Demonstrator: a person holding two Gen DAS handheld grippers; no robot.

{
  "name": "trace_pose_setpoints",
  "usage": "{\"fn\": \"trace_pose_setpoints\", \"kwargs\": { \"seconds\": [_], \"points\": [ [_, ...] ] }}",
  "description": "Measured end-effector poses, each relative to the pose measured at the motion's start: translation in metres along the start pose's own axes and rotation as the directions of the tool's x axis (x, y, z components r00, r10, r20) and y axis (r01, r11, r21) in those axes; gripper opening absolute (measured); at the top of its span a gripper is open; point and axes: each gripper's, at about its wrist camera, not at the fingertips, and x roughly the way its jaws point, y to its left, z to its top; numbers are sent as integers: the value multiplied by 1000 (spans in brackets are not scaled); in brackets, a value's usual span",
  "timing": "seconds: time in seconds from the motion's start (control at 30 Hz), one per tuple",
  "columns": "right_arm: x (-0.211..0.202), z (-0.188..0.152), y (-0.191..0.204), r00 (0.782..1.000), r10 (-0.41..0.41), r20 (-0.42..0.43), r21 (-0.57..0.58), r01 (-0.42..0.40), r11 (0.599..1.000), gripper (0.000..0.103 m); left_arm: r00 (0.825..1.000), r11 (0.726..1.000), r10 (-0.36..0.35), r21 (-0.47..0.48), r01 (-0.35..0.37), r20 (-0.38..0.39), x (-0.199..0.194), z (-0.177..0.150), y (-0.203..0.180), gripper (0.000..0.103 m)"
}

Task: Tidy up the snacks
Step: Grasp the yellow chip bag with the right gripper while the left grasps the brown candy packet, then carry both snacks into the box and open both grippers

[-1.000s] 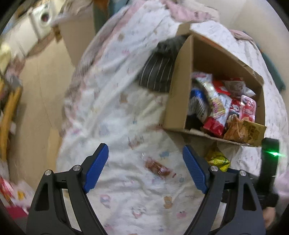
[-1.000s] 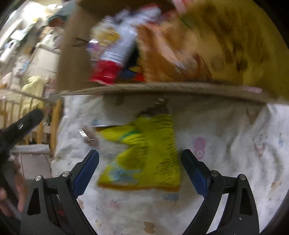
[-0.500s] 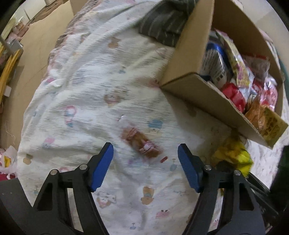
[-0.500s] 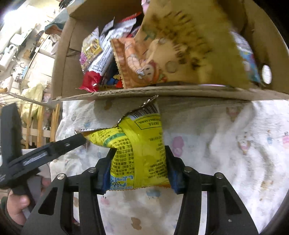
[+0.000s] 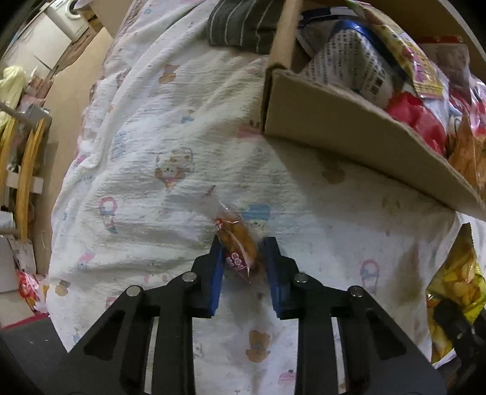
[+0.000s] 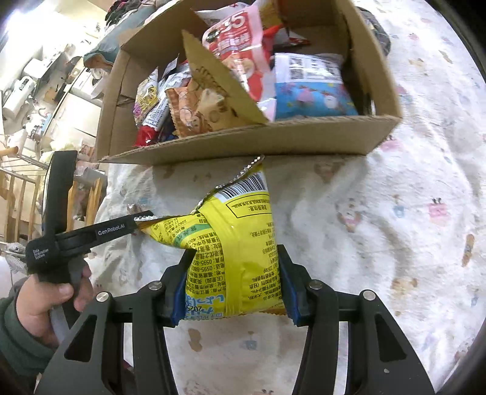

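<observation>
A small clear packet with a brown snack (image 5: 235, 240) lies on the cartoon-print sheet in the left wrist view. My left gripper (image 5: 241, 244) points down over it, its jaws closing, and the blue pads (image 5: 216, 261) press on the packet's sides. In the right wrist view my right gripper (image 6: 234, 258) is shut on a yellow snack bag (image 6: 234, 224), held up off the sheet just in front of the cardboard box (image 6: 243, 145). That box is full of several snack packs. The yellow bag (image 5: 455, 273) also shows at the right edge of the left wrist view, below the box (image 5: 349, 130).
The white printed sheet (image 5: 145, 152) covers a bed that drops off at the left toward the floor. A dark striped cloth (image 5: 243, 24) lies behind the box. A wooden rail (image 5: 27, 158) stands at far left. A hand (image 6: 45, 297) in a green sleeve holds the left gripper's handle.
My left gripper came down over the small brown packet and its pads closed in on it. My right gripper shut on the yellow bag and lifted it toward the box.
</observation>
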Motion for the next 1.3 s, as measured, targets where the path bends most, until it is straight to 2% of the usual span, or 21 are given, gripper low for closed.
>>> {"fn": "trace_pose_setpoints", "kwargs": {
  "seconds": [0.13,0.23,0.63,0.73,0.87,1.07,1.3],
  "points": [
    [-5,-4,-3,1000,3,3,3,-3,1000,52,1000,1000,-4,4,4,0,-3,-3,3,20],
    [-11,-5,1,1000,13,16,-6,-13,1000,52,1000,1000,-5,22,5,25,-20,-8,3,20],
    [-37,-19,25,995,76,59,-84,-71,994,52,985,995,-26,101,8,171,-88,-41,4,19],
    [-47,-19,28,991,101,85,-100,-92,991,52,974,992,-28,125,0,227,-105,-48,1,19],
    [-69,-17,34,979,142,146,-132,-123,984,52,950,987,-37,158,-13,310,-135,-46,-1,19],
    [-100,-5,35,938,201,283,-138,-168,976,52,909,979,-62,204,-26,412,-164,-29,-7,19],
    [-135,22,23,886,178,429,-93,-152,984,52,875,969,-90,244,-33,476,-186,-10,-19,19]
  ]
}}
